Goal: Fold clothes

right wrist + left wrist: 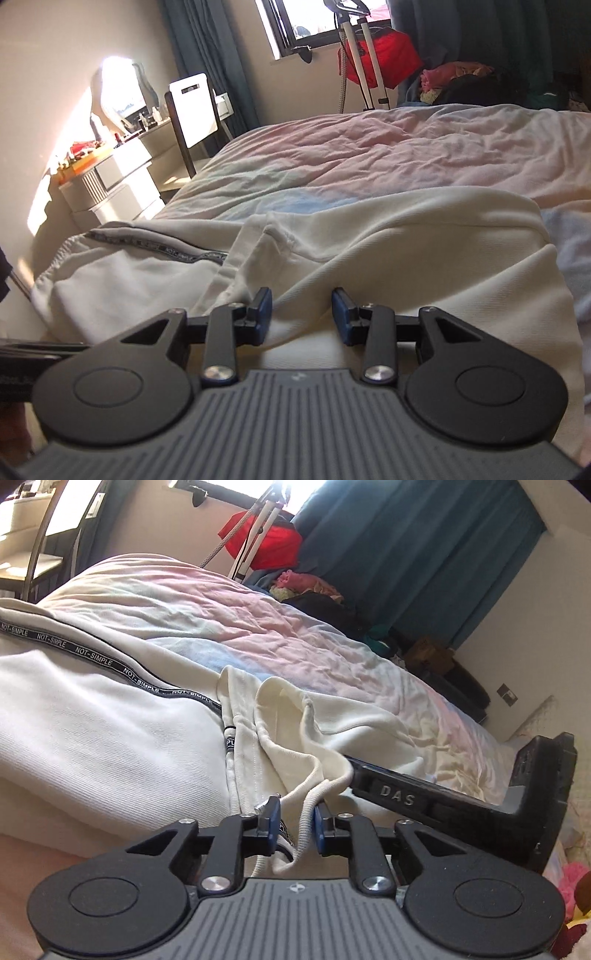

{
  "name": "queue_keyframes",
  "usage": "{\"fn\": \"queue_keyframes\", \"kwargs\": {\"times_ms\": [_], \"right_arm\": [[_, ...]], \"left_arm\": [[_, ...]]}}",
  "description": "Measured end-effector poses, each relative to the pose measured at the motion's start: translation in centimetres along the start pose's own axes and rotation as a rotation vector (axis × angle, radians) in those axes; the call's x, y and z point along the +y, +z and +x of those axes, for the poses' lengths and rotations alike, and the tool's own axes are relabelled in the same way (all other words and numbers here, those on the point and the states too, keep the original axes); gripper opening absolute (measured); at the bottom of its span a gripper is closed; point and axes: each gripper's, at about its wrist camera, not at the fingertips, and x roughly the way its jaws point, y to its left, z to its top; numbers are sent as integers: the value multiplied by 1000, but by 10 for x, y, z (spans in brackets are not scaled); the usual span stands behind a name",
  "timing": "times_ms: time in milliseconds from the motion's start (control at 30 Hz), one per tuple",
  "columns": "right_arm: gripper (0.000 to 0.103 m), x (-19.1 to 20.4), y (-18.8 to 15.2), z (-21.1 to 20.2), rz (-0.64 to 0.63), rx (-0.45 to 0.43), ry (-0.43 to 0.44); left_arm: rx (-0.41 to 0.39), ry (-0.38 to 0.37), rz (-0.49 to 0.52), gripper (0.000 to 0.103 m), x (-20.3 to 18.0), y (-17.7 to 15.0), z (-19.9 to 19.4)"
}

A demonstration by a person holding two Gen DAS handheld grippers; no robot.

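A cream-white garment [110,738] with a black "NOT-SIMPLE" tape stripe lies spread on the bed; it also shows in the right wrist view [406,251]. My left gripper [295,823] is open at its near edge, with a white drawstring [308,819] hanging loose between the blue pads. My right gripper [302,317] is open with its jaws astride a fold of the garment's near edge. The right gripper's black body [480,805] shows in the left wrist view, lying on the cloth to the right.
The pastel pink and blue bedsheet [369,147] is crumpled behind the garment. A pile of clothes [306,587] and a red bag [273,546] stand at the far side by teal curtains. A dresser and chair [192,110] stand left of the bed.
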Motion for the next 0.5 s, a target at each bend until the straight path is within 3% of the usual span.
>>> {"fn": "queue_keyframes", "kwargs": {"times_ms": [100,267,367,500], "right_arm": [[39,3,-7,10,-12,-13,0],[39,10,-8,7,-40,-22,40],[39,10,-10,10,-22,-13,75],[39,10,-9,2,10,-21,61]], "left_arm": [[0,22,23,22,-5,-3,0],[-20,61,69,32,-8,-2,-7],[-52,143,211,51,-16,-7,-11],[-70,163,230,56,-22,-13,-24]]}}
